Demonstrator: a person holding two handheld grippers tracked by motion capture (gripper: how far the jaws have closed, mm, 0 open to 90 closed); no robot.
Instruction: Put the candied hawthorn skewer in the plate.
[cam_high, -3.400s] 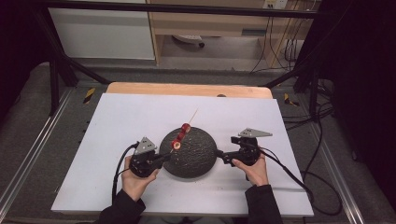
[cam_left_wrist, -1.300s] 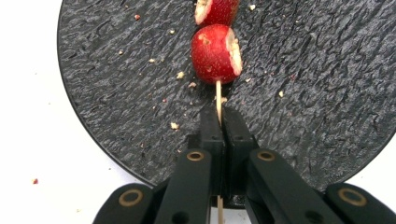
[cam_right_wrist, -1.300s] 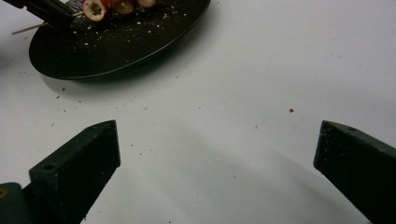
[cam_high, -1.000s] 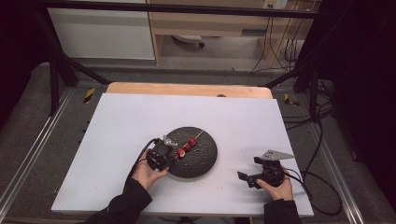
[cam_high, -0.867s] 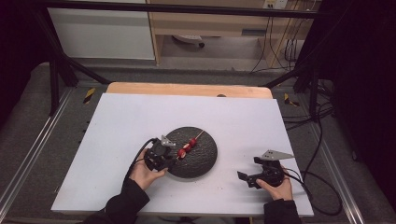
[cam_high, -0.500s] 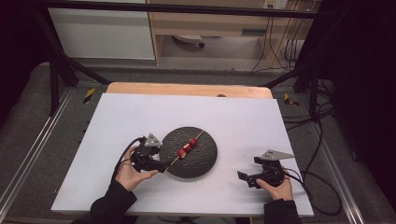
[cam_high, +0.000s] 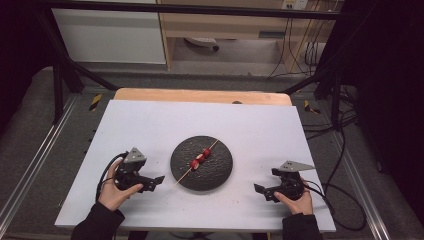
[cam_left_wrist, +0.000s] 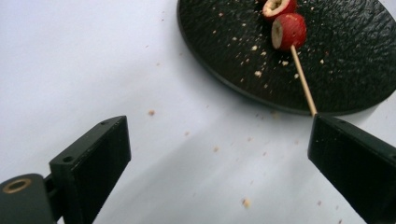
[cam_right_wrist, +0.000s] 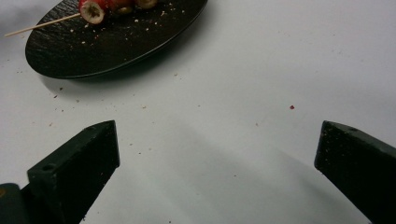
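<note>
Two sets of fingers released; I'd pinch the light, brittle skewer (cam_high: 196, 163) by its bare stick (fruit's soft).

The plate (cam_left_wrist: 327, 56) just ahead of the left claw (cam_left_wrist: 219, 163) looks like matt black slate, rough and pebbly. The skewer (cam_left_wrist: 302, 79) is thin pale wood, with glossy red fruit pieces (cam_left_wrist: 289, 30) on it. The claw jaws are matt black plastic; the worktop (cam_left_wrist: 93, 60) underneath is smooth white.

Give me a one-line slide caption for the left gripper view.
Open hand-held gripper faces a black plate where a skewer of red fruit pieces lies.
</note>
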